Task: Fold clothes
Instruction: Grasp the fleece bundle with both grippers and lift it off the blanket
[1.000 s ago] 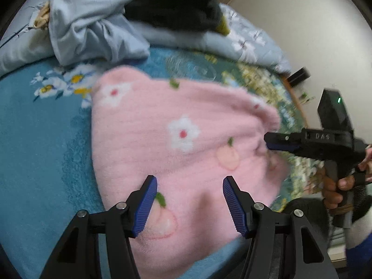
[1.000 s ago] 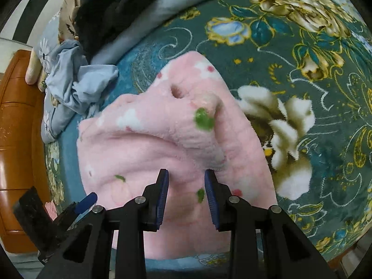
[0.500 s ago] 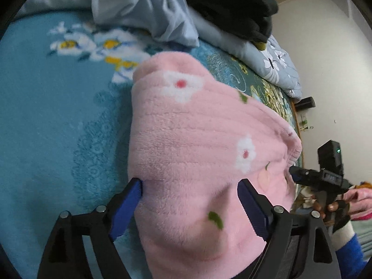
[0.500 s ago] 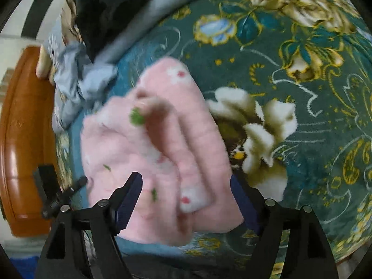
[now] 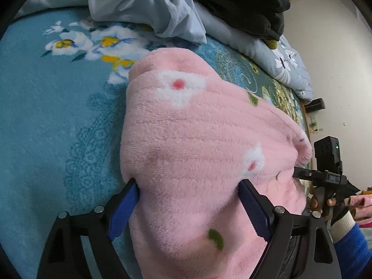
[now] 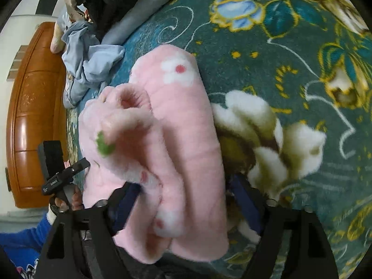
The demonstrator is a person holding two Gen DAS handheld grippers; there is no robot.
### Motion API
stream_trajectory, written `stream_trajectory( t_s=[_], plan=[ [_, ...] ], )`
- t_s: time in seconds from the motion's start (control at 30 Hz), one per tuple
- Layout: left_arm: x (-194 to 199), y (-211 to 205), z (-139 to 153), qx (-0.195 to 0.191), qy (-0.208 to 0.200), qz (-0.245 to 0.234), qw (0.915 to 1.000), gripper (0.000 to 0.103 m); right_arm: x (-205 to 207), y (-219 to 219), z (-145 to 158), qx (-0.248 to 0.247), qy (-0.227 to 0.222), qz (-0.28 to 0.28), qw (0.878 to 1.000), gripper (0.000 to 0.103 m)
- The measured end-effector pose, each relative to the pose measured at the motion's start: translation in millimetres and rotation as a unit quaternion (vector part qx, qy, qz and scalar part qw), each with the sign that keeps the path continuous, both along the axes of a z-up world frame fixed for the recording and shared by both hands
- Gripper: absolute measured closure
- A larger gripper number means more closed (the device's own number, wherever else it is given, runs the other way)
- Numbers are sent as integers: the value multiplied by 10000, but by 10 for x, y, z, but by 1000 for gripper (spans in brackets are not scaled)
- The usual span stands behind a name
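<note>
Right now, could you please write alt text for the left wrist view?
The left gripper, jaws wide open, straddles a folded pink garment on a blue floral blanket. The right gripper sits at the garment's far edge; more clothes are piled behind.

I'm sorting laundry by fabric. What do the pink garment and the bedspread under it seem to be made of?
The pink garment looks like plush fleece: fuzzy, matte pile with faint ribbing, printed flowers and fruit. The bedspread also seems a short-pile plush, velvety with a printed floral pattern. Fibre content cannot be told.
</note>
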State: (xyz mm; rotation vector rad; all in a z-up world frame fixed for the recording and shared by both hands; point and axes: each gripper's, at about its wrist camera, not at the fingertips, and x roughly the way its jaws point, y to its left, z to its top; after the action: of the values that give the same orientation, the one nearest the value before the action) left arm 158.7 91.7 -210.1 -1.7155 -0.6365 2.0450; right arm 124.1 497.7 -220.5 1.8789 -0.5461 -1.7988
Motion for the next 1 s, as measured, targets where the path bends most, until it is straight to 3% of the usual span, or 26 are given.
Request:
stream_trajectory(
  t_s=[0.3,0.6,0.63,0.8,0.87,1.0],
  plan=[
    [-28,56,18,-274,45,-196,9994,16,-99,-79,-50,-534,363,385,9972,10],
    [-33,43,2,-380,59,-254,9989,16,0,12,-121,-806,392,-297,9955,11],
    [-32,63,20,-429,84,-279,9987,19,18,12,-115,-806,367,-375,9954,12],
    [-4,160,123,-637,315,-487,9963,43,109,13,-81,-806,244,-766,9935,41],
    [5,202,171,-696,447,-577,9949,60,136,8,-46,-771,206,-888,9928,50],
    [10,252,282,-673,668,-701,9930,72,159,-40,121,-603,141,-943,9936,59]
  ],
)
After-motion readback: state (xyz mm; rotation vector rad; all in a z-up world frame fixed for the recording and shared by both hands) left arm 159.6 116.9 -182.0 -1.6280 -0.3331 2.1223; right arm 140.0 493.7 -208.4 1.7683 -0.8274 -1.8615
